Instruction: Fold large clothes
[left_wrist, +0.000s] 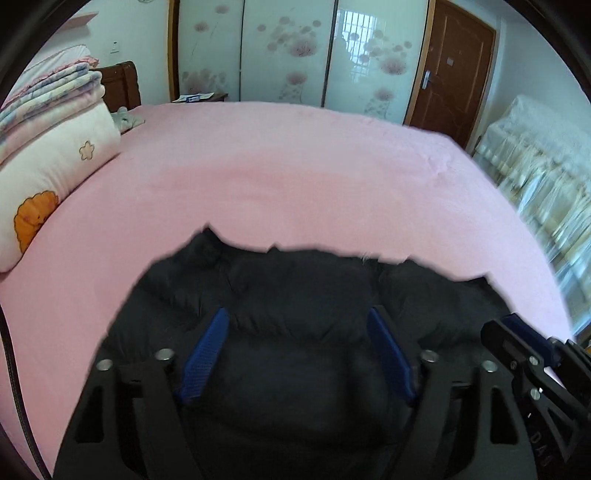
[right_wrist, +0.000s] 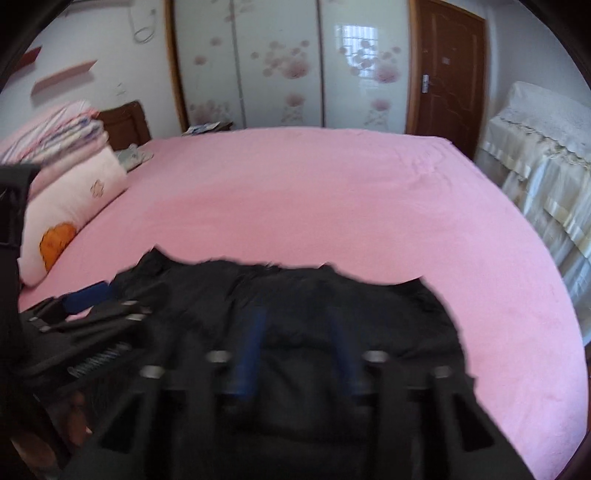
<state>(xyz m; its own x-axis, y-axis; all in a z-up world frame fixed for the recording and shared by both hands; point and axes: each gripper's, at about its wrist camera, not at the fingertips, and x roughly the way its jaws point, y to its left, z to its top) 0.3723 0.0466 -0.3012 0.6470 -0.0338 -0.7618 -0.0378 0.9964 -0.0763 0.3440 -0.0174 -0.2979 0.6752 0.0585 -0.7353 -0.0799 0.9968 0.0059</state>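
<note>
Jacket: we see the black padded jacket folded, lower centre, on the pink bed.
Left gripper: we hold its jaws wide, empty.
Right gripper: blurred; we cannot tell.

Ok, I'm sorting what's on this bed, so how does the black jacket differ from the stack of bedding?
The black jacket is dark and lies spread low at the near edge; the bedding stack is pale and patterned, piled high by the headboard. The jacket is one puffy piece, the stack several folded layers. Both rest on the pink sheet.
</note>
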